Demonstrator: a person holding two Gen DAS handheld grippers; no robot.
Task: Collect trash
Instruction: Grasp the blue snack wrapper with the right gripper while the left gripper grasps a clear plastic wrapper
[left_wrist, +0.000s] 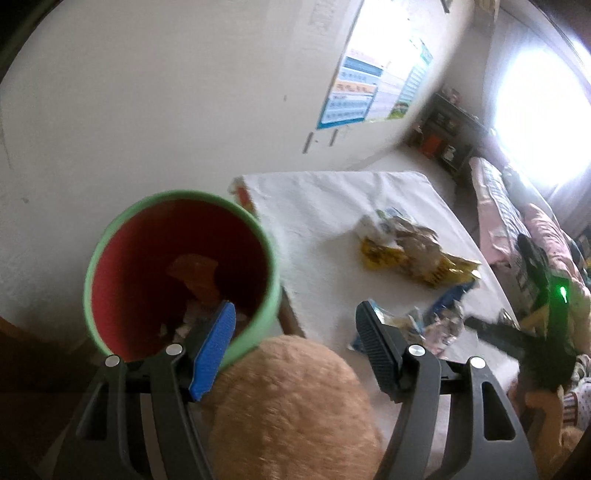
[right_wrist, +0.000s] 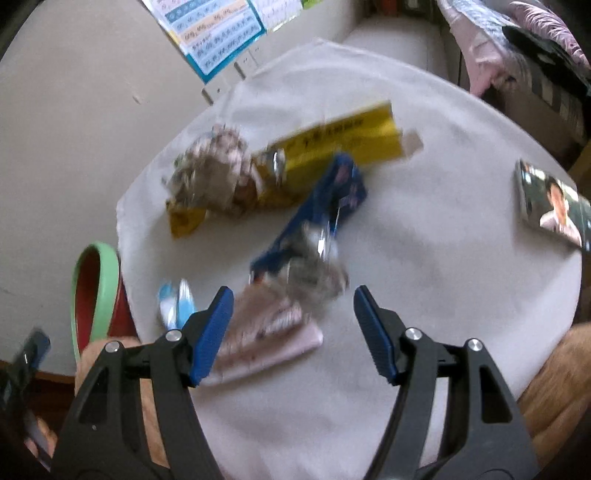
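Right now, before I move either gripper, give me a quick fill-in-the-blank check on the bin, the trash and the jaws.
1. The bin has a green rim and a ____ inside.
2. The long yellow wrapper lies on the ____ tablecloth.
3. The left gripper and the right gripper both hold ____.

Missing words: red; white; nothing

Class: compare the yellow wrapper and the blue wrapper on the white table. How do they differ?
The yellow wrapper lies nearer the wall; the blue wrapper lies nearer the right gripper. The yellow wrapper looks longer and flatter, the blue wrapper narrower and crumpled. Both lie loose on the table, ungripped.
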